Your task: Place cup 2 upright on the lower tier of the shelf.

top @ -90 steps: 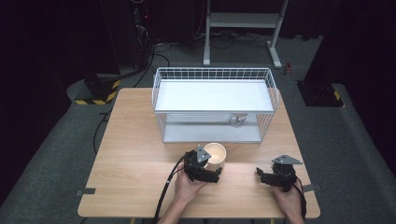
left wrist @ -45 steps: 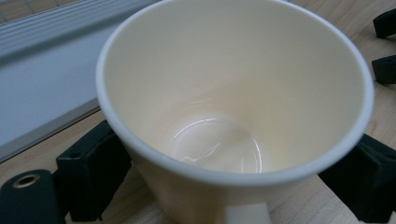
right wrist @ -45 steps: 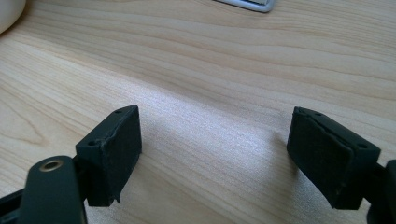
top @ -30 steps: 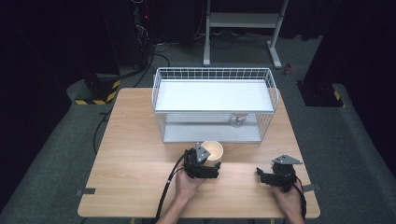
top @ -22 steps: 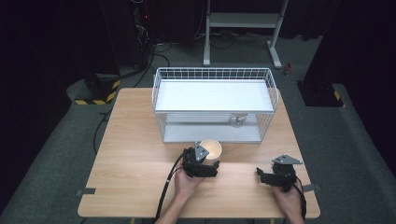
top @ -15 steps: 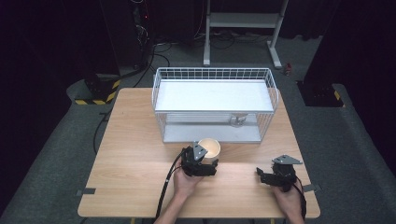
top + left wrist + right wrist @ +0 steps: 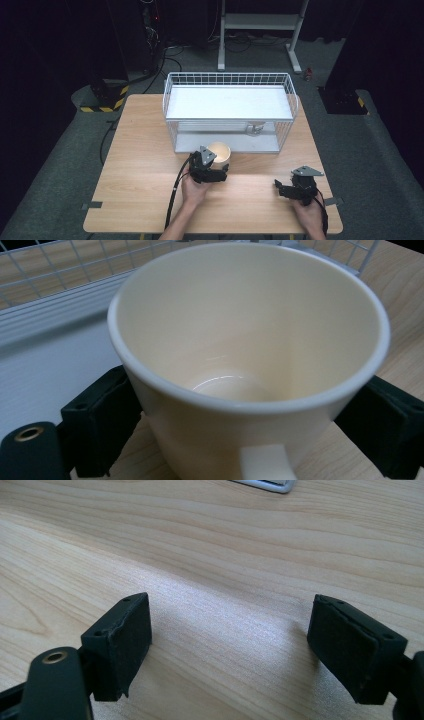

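A cream mug (image 7: 220, 151) sits between the jaws of the left gripper (image 7: 216, 170), which are clamped on its sides; in the left gripper view the black pads (image 7: 102, 415) press against the mug's wall on both sides, and its handle (image 7: 263, 462) faces back toward the hand. The mug is upright with its open mouth up. It is near the middle of the table (image 7: 140, 165), a little toward the near edge, and just in front of the near long side of a white wire basket (image 7: 230, 80).

That basket takes up the far half of the table, its long sides parallel to the far edge. A flat white panel (image 7: 227, 102) lies across its top, and a lower white floor (image 7: 190, 145) shows under it through the near wire wall. Inside, toward the right end under the panel, a small pale object (image 7: 256, 129) is too small to tell. The wire wall stands directly beyond the mug, touching or almost touching it; I cannot tell which.

The right gripper (image 7: 282, 189) rests near the table's near right corner, well apart from the mug, with its jaws standing apart over bare wood. Its cable (image 7: 322, 215) trails toward the near edge. The left gripper's cable (image 7: 175, 195) runs back over the near edge too.

On the floor beyond the far left corner lies a yellow-and-black striped block (image 7: 102, 106) with dark cables (image 7: 107, 137), and a metal stand (image 7: 260, 22) rises behind the far edge.
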A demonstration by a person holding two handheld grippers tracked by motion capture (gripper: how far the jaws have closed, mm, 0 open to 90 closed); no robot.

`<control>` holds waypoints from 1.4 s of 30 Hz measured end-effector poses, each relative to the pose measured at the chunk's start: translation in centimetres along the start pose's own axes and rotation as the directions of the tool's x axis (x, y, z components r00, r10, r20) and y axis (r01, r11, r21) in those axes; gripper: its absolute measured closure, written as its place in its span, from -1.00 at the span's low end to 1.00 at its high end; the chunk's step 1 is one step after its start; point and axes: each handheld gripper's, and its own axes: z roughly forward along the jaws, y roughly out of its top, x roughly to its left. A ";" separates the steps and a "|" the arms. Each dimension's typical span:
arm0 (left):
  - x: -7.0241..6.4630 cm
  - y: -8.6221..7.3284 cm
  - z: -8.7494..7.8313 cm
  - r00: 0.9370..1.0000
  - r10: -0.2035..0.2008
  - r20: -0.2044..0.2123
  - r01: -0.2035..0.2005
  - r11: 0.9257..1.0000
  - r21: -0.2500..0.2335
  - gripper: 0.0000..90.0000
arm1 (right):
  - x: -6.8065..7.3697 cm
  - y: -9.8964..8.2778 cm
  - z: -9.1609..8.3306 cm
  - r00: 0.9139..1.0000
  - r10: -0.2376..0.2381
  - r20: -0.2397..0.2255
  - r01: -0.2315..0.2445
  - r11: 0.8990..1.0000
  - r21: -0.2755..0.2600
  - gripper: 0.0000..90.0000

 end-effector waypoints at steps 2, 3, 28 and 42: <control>0.3 0.2 0.1 1.000 0.005 -0.015 -0.005 1.000 -0.001 -0.79 | 0.0 0.0 0.0 1.000 0.000 0.000 0.000 1.000 0.000 -0.60; 0.5 0.3 0.1 1.000 0.005 -0.019 -0.005 1.000 -0.004 -0.79 | 0.0 0.0 0.0 1.000 0.000 0.000 0.000 1.000 0.000 -0.60; 3.6 2.4 1.4 0.995 -0.067 -0.072 0.064 0.997 -0.037 -0.79 | 0.0 0.0 0.0 1.000 0.000 0.000 0.000 1.000 0.000 -0.60; 4.4 1.9 2.8 0.992 -0.071 -0.106 0.070 0.997 -0.012 -0.79 | 0.0 0.0 0.0 1.000 0.000 0.000 0.000 1.000 0.000 -0.60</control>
